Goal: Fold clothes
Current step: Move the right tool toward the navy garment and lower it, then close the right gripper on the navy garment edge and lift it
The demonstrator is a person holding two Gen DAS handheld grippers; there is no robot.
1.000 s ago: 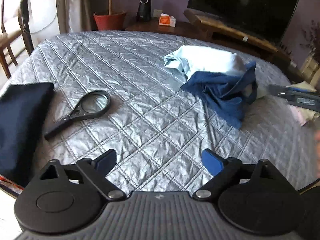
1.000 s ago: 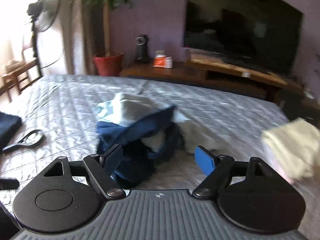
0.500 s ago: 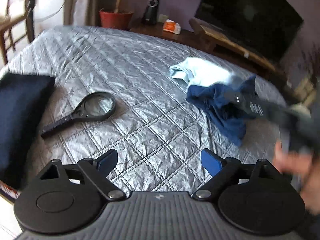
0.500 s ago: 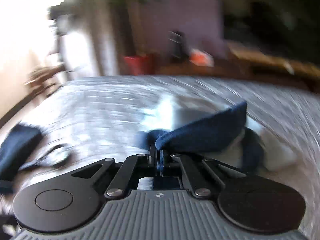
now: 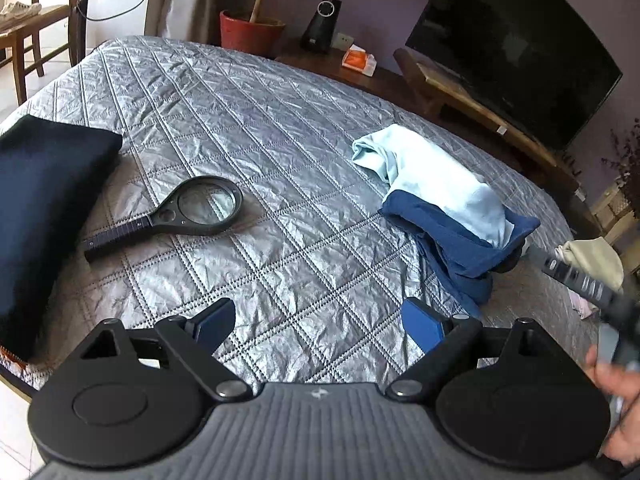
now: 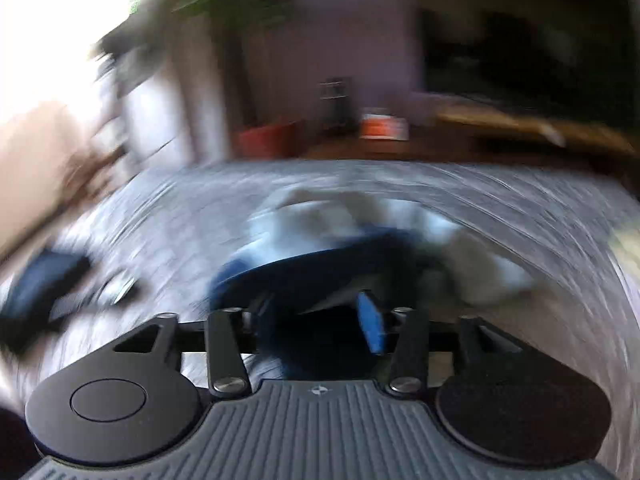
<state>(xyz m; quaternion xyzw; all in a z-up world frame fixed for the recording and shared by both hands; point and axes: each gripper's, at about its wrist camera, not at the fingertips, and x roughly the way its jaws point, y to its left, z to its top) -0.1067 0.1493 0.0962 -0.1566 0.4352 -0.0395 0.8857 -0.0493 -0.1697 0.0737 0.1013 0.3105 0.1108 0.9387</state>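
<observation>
- one dark navy garment already lies folded flat at the bed's left edge — that looks like the only piece done.
- the rest is a crumpled heap toward the right side of the bed: a pale blue garment lying on top of a dark blue garment, neither spread out nor folded yet.
- a cream cloth sits just past the heap at the bed's far right; whether it waits its turn i cannot say.
- the right tool is down at the heap, its jaws opening, with dark blue cloth between them — the view is too blurred to show the pads pressing on it.
- the left tool hovers over bare quilt, jaws wide, nothing between them.
- the bed wears a silvery quilted cover, creased; a black magnifying glass lies on it near the folded piece.
- beyond the bed: a red plant pot, a small dark speaker, an orange packet and a big dark television on a low wooden stand.
</observation>
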